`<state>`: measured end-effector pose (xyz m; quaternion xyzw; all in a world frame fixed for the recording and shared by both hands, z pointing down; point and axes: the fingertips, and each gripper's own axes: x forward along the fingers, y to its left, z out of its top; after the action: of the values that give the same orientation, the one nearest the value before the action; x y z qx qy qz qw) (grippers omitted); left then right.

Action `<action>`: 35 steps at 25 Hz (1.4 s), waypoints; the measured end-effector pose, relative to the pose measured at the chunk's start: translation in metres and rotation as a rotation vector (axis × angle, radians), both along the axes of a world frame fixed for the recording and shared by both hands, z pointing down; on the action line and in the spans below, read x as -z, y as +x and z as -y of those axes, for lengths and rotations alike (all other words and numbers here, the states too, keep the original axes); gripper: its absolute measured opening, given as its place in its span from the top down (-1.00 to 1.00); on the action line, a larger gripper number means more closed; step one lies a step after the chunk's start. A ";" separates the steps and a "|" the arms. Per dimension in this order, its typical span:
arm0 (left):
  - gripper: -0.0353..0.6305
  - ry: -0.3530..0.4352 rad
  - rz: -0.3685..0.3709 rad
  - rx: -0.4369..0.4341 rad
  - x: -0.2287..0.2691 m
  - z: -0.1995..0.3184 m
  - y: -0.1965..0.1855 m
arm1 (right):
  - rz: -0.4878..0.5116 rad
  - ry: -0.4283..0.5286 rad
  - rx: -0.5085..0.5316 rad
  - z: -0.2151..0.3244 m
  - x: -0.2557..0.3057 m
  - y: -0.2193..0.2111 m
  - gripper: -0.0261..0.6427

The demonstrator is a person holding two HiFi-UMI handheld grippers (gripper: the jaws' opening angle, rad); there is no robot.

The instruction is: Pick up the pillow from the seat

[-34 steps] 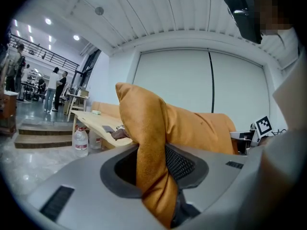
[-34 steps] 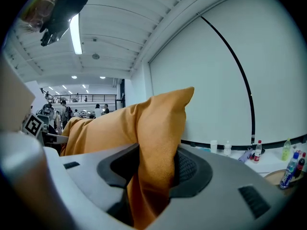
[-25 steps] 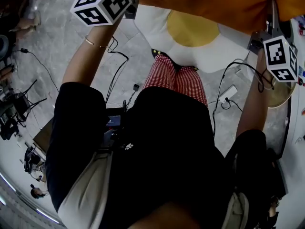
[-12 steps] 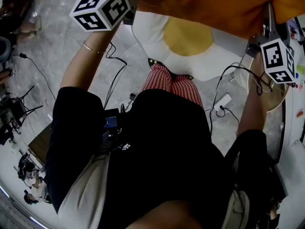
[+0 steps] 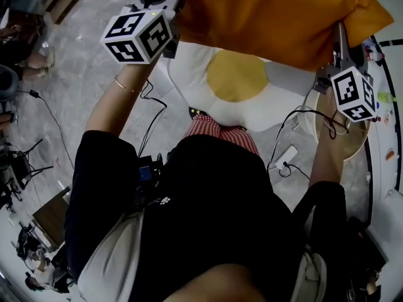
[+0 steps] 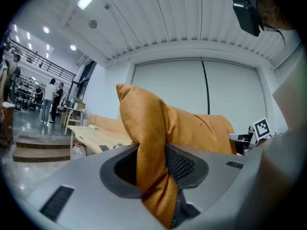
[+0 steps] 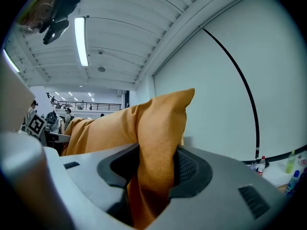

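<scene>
Both your left gripper (image 6: pixel 154 169) and right gripper (image 7: pixel 152 171) clamp only corners of the pillow (image 5: pixel 271 17), top of frame; fabric could slip free onto the seat (image 5: pixel 283 102).

Head camera steeply down (pillow (image 5: pixel 271 11) shared)

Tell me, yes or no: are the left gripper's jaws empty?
No: the left gripper view shows a corner of the orange pillow pinched between the jaws of the left gripper.

Pillow (image 5: pixel 271 11): matt velvety orange cloth. Left gripper (image 6: pixel 152 157): smooth grey matt plastic.
</scene>
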<state>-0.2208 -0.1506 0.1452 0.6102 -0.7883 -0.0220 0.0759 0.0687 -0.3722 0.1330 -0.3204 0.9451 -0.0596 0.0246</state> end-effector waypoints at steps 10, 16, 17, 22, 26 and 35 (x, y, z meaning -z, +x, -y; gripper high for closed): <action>0.44 0.021 0.022 -0.038 0.027 0.009 0.020 | 0.034 0.024 -0.016 0.003 0.025 0.027 0.30; 0.44 0.036 0.043 -0.050 0.044 0.011 0.023 | 0.042 0.032 -0.011 0.002 0.038 0.031 0.30; 0.44 0.039 0.045 -0.051 0.047 0.010 0.022 | 0.044 0.037 -0.011 0.001 0.042 0.030 0.30; 0.44 0.057 0.063 -0.062 0.060 0.007 0.019 | 0.055 0.049 -0.009 -0.003 0.054 0.028 0.30; 0.44 0.043 0.058 -0.061 0.057 0.000 0.032 | 0.037 0.029 -0.004 -0.008 0.048 0.040 0.30; 0.44 0.049 0.056 -0.062 0.055 0.001 0.032 | 0.025 0.014 0.012 -0.005 0.043 0.041 0.30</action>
<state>-0.1892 -0.1514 0.0906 0.6363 -0.7701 -0.0216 0.0394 0.1093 -0.3671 0.0901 -0.3140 0.9469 -0.0573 0.0383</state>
